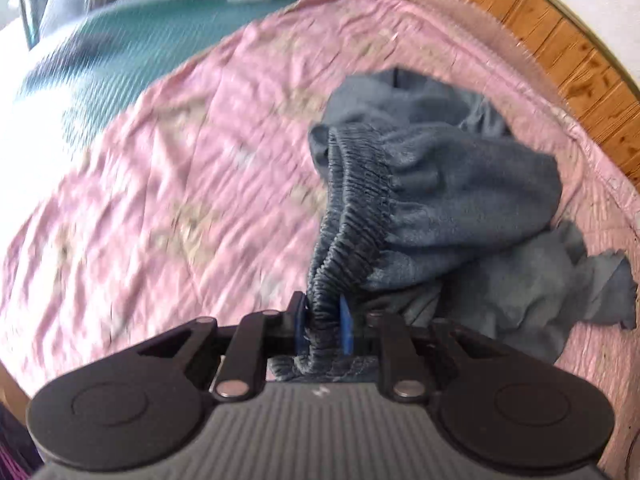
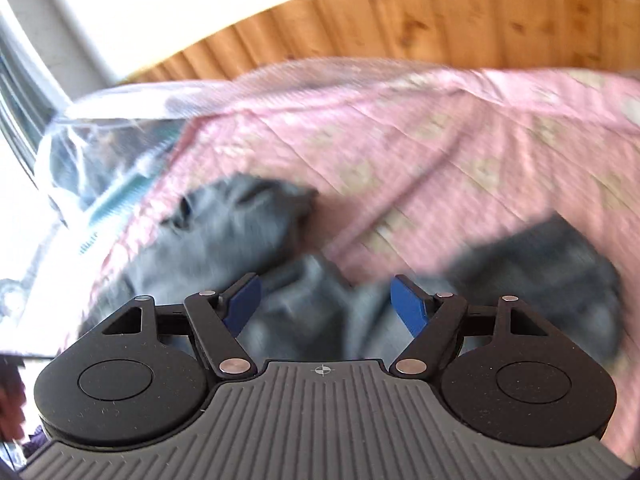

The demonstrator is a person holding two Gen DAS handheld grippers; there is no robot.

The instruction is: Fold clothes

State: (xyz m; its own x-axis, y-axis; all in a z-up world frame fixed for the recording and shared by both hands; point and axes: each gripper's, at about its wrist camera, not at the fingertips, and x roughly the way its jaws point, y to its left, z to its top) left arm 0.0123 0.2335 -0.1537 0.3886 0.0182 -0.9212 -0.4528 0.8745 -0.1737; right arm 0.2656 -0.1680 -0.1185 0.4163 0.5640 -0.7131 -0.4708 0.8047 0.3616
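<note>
Grey-blue sweatpants (image 1: 448,200) lie bunched on a pink bedspread (image 1: 180,168). In the left wrist view my left gripper (image 1: 323,322) is shut on their ribbed elastic waistband (image 1: 356,200), which runs up from the blue pads. The right wrist view is blurred: the same grey sweatpants (image 2: 248,236) spread under and ahead of my right gripper (image 2: 326,304). Its blue pads (image 2: 408,304) stand wide apart and open, with nothing held between them.
A wooden headboard (image 1: 560,40) borders the bed at the right and shows as the same wooden headboard (image 2: 400,20) in the right wrist view. A teal cover (image 1: 120,52) lies at the far left. Clear plastic wrapping (image 2: 100,140) sits at the bed's left edge.
</note>
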